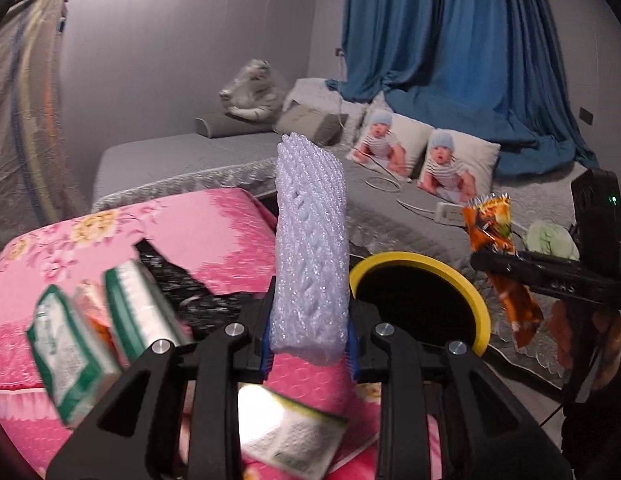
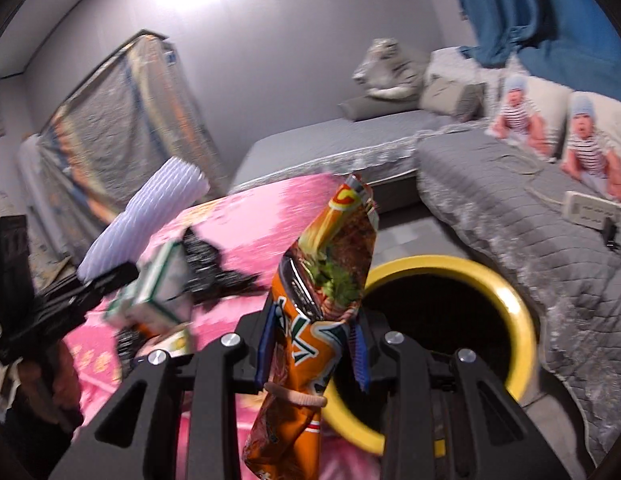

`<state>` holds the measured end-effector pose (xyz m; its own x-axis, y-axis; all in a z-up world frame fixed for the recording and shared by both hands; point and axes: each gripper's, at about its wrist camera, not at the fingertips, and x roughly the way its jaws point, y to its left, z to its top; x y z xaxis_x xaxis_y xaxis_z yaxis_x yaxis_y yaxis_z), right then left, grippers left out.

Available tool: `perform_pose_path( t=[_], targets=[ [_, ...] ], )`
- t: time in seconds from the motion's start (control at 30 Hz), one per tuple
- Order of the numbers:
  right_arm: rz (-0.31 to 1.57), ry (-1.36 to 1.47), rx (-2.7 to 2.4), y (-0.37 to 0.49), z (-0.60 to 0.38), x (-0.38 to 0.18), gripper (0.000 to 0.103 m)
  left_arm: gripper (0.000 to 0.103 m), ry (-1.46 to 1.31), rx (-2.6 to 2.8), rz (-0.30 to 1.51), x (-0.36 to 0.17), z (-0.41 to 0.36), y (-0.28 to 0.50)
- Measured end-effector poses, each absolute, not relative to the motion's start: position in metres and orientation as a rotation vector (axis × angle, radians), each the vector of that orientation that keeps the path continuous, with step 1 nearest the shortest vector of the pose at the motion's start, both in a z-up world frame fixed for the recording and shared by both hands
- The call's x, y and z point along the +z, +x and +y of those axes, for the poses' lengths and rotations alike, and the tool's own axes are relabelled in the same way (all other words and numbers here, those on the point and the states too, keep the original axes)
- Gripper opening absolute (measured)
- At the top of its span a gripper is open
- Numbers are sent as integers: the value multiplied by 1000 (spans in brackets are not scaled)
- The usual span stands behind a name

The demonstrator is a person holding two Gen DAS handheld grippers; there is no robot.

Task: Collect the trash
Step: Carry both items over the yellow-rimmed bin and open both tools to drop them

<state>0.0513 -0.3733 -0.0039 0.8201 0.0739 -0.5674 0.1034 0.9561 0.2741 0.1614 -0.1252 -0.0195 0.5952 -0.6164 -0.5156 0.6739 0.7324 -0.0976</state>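
The white foam net sleeve [image 1: 310, 248] stands upright between the fingers of your left gripper [image 1: 310, 354], its lower end pinched between the blue pads and the rest rising well above them. Those fingers are closed on the sleeve, with only its thickness between them. In the right wrist view the same sleeve [image 2: 144, 226] sticks up at a slant from your left gripper [image 2: 98, 280] at the left edge.

The orange snack wrapper [image 2: 310, 320] sits between the fingers of your right gripper [image 2: 314, 354], upright and crumpled, its top above the pads and its lower end hanging below them. Your right fingers are closed narrowly on the wrapper. From the left wrist view the wrapper [image 1: 490, 232] shows at the right, held in your right gripper [image 1: 506, 264].

The yellow-rimmed bin [image 2: 522, 316] stands open just behind and to the right of the wrapper, between the pink floral quilt [image 1: 214, 236] and the grey bed [image 2: 530, 216]. Green-and-white tissue packs [image 1: 70, 348] and a black bag [image 1: 178, 280] lie on the quilt. Two baby-print pillows [image 1: 458, 168] lean at the back of the bed.
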Motion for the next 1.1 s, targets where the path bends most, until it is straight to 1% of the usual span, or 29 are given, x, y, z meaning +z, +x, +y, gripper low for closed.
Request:
perform_pose_path(
  t=[0.23, 0.4, 0.57, 0.87, 0.93, 0.97, 1.0, 1.03, 1.07, 1.1],
  targets=[
    [664, 379, -103, 66, -421, -39, 30, 26, 165, -800, 623, -52, -196, 171],
    [705, 422, -156, 72, -444, -65, 30, 26, 186, -786, 655, -75, -229, 178],
    [745, 466, -210, 76, -469, -91, 30, 26, 209, -782, 672, -92, -252, 182],
    [798, 516, -254, 84, -493, -112, 31, 27, 225, -795, 702, -107, -283, 181],
    [801, 517, -259, 84, -492, -112, 33, 37, 226, -789, 707, -109, -284, 181],
    [805, 514, -261, 84, -492, -112, 36, 51, 219, -786, 708, -109, -283, 182],
    [806, 516, -266, 84, -493, -112, 37, 62, 209, -778, 703, -108, -281, 182],
    [805, 517, -276, 84, -493, -112, 43, 66, 199, -768, 697, -106, -279, 183],
    [804, 519, -283, 83, -494, -110, 51, 69, 189, -766, 696, -104, -277, 183],
    [800, 524, -288, 82, -495, -110, 55, 71, 178, -765, 694, -102, -275, 183]
  ],
)
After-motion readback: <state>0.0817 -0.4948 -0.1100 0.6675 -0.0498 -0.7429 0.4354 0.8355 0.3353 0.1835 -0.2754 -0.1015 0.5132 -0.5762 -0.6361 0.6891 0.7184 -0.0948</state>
